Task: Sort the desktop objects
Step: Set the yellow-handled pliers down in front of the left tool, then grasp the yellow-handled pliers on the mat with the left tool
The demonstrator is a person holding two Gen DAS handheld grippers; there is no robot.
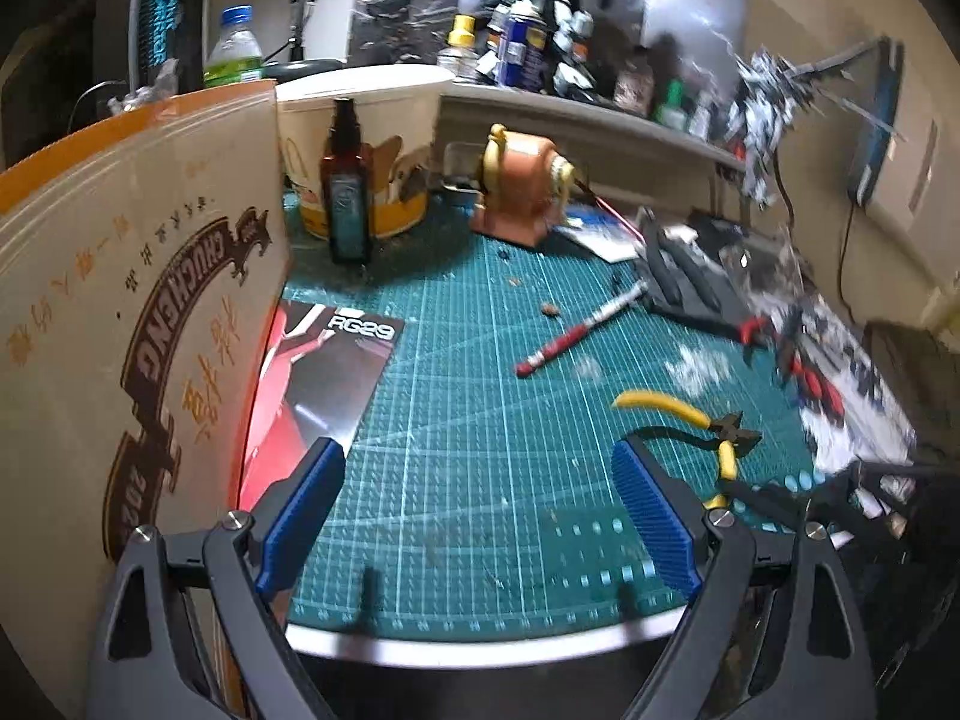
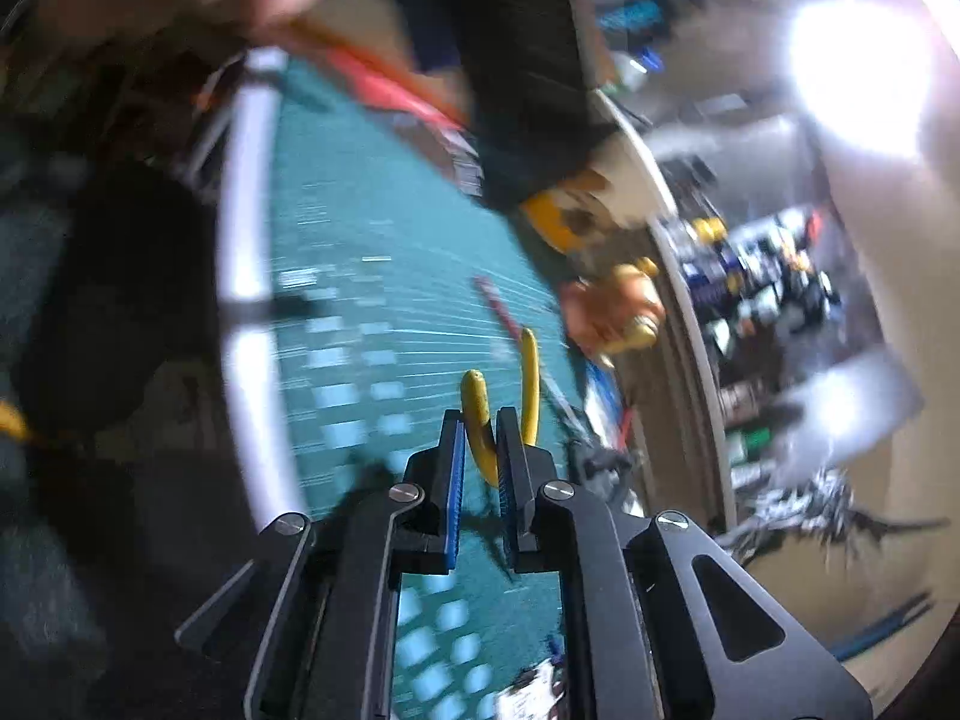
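yellow-handled nippers (image 2: 480,420) sit clamped by one handle in the nearly closed right claw (image 2: 480,480) above the green cutting mat (image 1: 480,420), while the left claw (image 1: 480,516) hangs wide open, empty, over that mat.

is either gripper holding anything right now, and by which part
The right gripper holds the yellow-handled cutters by one handle, clamped between its fingers. The left gripper is open and holds nothing.

A water bottle (image 1: 233,48) and robot model (image 1: 543,18) stand behind the desk.
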